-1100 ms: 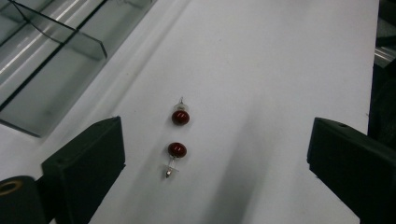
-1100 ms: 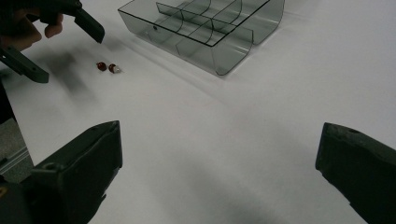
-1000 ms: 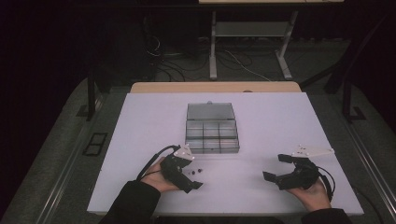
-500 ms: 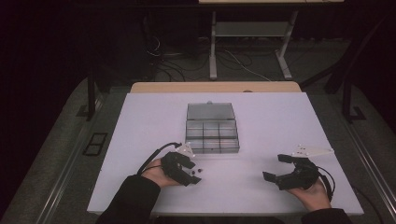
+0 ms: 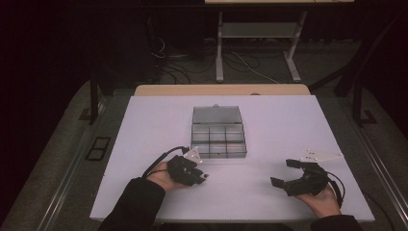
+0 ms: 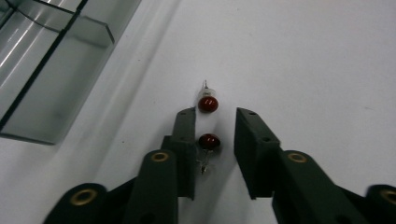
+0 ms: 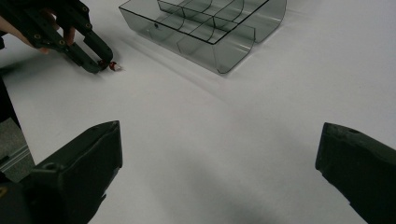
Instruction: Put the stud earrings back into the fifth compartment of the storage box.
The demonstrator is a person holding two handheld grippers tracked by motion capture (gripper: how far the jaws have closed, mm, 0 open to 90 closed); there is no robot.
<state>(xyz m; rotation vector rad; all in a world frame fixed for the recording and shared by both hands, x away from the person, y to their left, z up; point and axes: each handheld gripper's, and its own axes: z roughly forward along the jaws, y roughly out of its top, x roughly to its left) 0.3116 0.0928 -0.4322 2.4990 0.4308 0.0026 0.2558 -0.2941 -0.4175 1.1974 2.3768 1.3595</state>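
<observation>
Near red bulb (image 6: 209, 141) lies on the white table (image 5: 260, 192) between my left gripper (image 6: 215, 126) jaws, touching the left pad, gap on the other side: jaws have just been closing, not pinching yet. Second red bulb (image 6: 208, 103) sits just past the tips. Clear compartment box (image 5: 218, 139), lid open, looks empty, so sorting has barely begun; both bulbs left to go. Right gripper (image 7: 219, 154) is spread wide, holding nothing, well apart. Plenty of bare table around; box wall near the left hand, front edge near both.
</observation>
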